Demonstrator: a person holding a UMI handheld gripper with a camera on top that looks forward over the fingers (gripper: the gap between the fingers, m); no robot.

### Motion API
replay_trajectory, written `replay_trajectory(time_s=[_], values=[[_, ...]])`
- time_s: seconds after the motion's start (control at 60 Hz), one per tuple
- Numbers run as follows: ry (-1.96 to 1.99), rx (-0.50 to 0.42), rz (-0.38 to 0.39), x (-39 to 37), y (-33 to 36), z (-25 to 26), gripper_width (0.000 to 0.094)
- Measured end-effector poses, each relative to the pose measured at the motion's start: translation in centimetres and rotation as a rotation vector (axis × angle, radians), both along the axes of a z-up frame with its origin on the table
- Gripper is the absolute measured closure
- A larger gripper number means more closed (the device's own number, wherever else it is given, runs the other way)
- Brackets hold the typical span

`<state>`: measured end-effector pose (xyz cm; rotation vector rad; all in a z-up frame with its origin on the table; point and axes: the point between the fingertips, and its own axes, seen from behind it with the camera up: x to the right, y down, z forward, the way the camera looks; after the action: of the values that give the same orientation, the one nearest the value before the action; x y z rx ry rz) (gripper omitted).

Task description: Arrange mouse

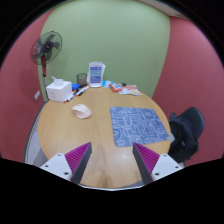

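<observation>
Looking down from the gripper view: round wooden table [70,140] against a green wall. White mouse [81,111] lies bare on the wood, left of the blue patterned mouse pad [138,126], near it but apart. Beyond, toward the wall: white box [59,91], a kettle-like jug [96,73], small items too blurred to name. Standing fan [45,47] behind the table on the left; black chair [189,131] at the right edge.

Risks (judgement): mouse is well ahead of the fingers and left of their line, so a straight descent would miss it or clip one side and skid it across the smooth wood. Its rounded shell could squirt out of a shallow pinch. Dragging it onto the pad could catch and ruck the pad's edge. Any cable is not visible; cannot tell.

Gripper [112,163]: fingers spread wide, pink pads [77,157] facing inward, nothing between them, touching nothing. It hovers above the near table edge, well apart from the mouse.
</observation>
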<state>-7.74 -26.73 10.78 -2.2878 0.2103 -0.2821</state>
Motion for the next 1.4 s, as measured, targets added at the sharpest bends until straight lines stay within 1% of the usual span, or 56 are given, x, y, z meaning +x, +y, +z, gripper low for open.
replay_trajectory(time_s=[0.067, 0.133, 0.3, 0.4, 0.467, 0.533, 0.633, 0.817, 0.867, 0.933, 0.983, 1.033, 1.083, 1.183, 1.25, 1.317, 1.367, 1.4], values=[[0.01, 0.017, 0.039, -2.0, 3.7, -1.7, 0.0094], [0.025, 0.026, 0.06, -3.8, 7.6, -3.3, 0.0092], [0.018, 0.059, 0.083, -5.6, 16.7, -6.6, 0.0094], [0.012, 0.033, 0.102, -6.1, 20.7, -8.9, 0.0095], [-0.005, 0.019, 0.103, -6.2, 22.6, -10.1, 0.0094], [-0.012, 0.006, 0.121, -6.5, 24.1, -10.7, 0.0091], [-0.015, 0.014, 0.14, -6.8, 26.4, -10.9, 0.0097], [-0.006, 0.033, 0.123, -6.0, 30.3, -11.2, 0.0106], [0.008, 0.041, 0.128, -6.0, 31.3, -11.4, 0.0137], [0.039, 0.045, 0.144, -6.4, 32.1, -11.6, 0.0222], [0.073, 0.053, 0.173, -7.2, 32.4, -11.8, 0.0403], [0.078, 0.068, 0.168, -7.2, 32.5, -11.8, 0.0413], [0.079, 0.074, 0.169, -7.2, 32.5, -11.7, 0.0457], [0.096, 0.048, 0.161, -7.2, 32.4, -11.6, 0.0536], [0.089, 0.056, 0.179, -7.6, 32.3, -10.3, 0.0541], [0.073, 0.108, 0.217, -8.3, 32.2, -6.9, 0.0558], [0.08, 0.164, 0.255, -9.1, 31.9, -3.2, 0.0559], [0.085, 0.217, 0.269, -9.3, 31.8, -0.1, 0.056]])
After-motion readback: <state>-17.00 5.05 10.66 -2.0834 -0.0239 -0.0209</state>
